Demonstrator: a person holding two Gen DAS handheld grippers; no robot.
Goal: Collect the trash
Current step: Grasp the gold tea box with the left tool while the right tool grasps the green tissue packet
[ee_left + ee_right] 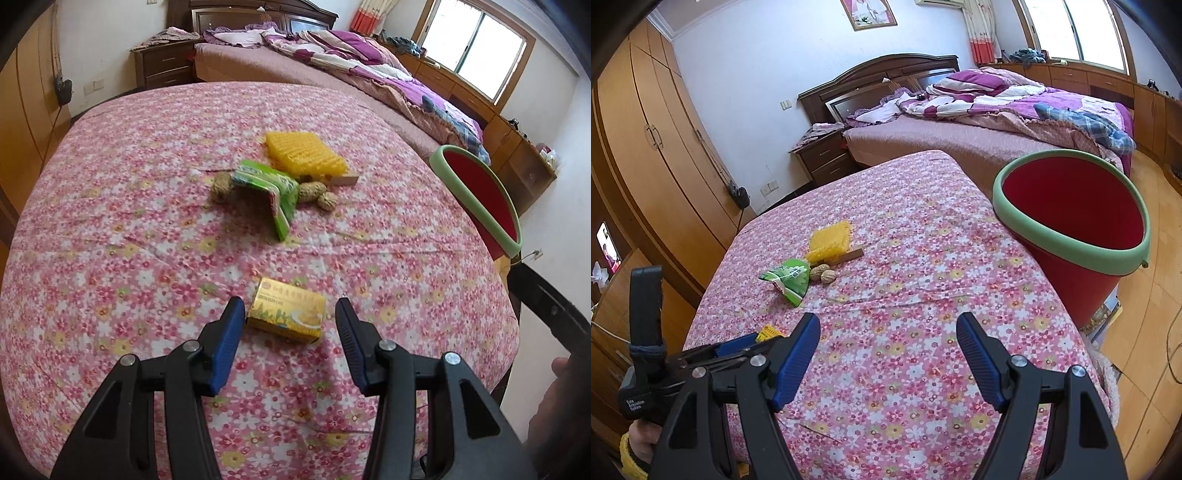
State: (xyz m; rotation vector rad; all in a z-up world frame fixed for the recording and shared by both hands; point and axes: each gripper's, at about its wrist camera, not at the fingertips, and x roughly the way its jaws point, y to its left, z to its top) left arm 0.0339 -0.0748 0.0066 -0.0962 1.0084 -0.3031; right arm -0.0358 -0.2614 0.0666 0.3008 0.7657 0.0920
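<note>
A small yellow box (287,314) lies on the floral-covered table (147,221), between the tips of my open left gripper (290,314); the fingers do not touch it. Farther off lie a green wrapper (271,188), peanut shells (317,195), a yellow ridged plastic piece (304,153) and a brown stick (345,180). In the right wrist view the wrapper (788,278), nuts (823,275) and yellow piece (831,240) lie ahead to the left. My right gripper (888,332) is open and empty above the cloth. The left gripper (735,347) shows at lower left, hiding most of the box (768,332).
A red bin with a green rim (1075,229) stands at the table's right edge; it also shows in the left wrist view (480,192). A bed (997,110) lies behind, a wardrobe (646,147) on the left, and a dark chair (546,306) on the right.
</note>
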